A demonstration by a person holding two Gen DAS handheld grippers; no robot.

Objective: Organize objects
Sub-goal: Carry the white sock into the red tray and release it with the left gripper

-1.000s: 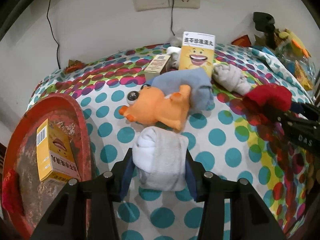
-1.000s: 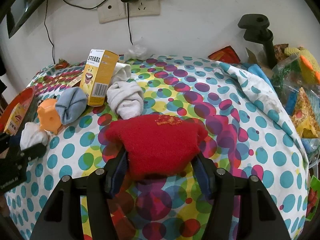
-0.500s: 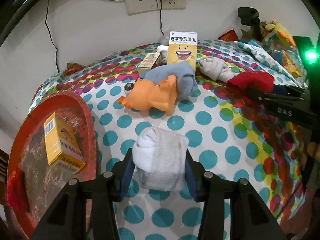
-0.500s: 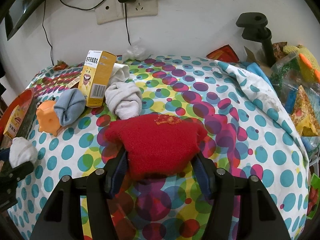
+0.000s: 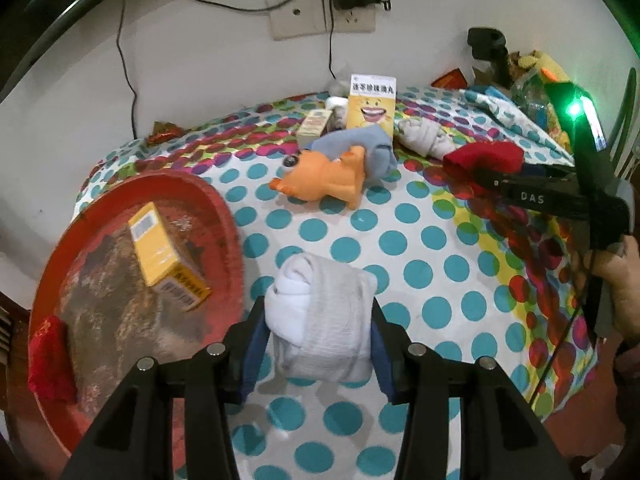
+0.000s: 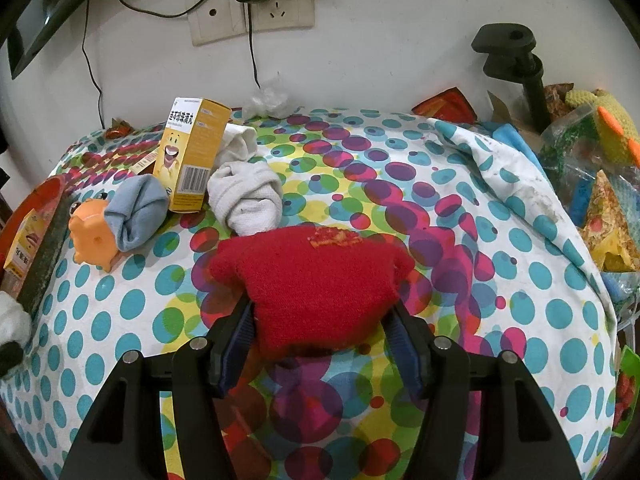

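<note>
Both tongs are clamped on rolled socks. The left gripper (image 5: 319, 330) pinches a rolled grey-and-white cotton sock (image 5: 322, 318) between its blue pads, held above the polka-dot tablecloth (image 5: 420, 240) just beside the rim of the tray. The right gripper (image 6: 322, 326) squeezes a rolled red knitted sock (image 6: 316, 276) over the middle of the table.

From largest to smallest: the cloth-covered table fills both views. At its left edge sits a round red metal tray (image 5: 224, 208), worn and stained, already holding a yellow cardboard medicine box (image 5: 166, 256) and a small red fabric bundle (image 5: 50, 360). Near the back wall stands a taller yellow medicine box with a smiling face (image 5: 371, 100), with a small tan box (image 5: 315, 124) beside it. In front of them lie an orange rubber animal toy (image 5: 324, 178) touching a pale blue rolled sock (image 5: 360, 146), and a grey-white rolled sock (image 5: 424, 138).

The carrying step looks under way. Next, I judge, the left sock wants moving over the tray's rim and releasing inside, clear of the box; where the red one belongs is not evident.
</note>
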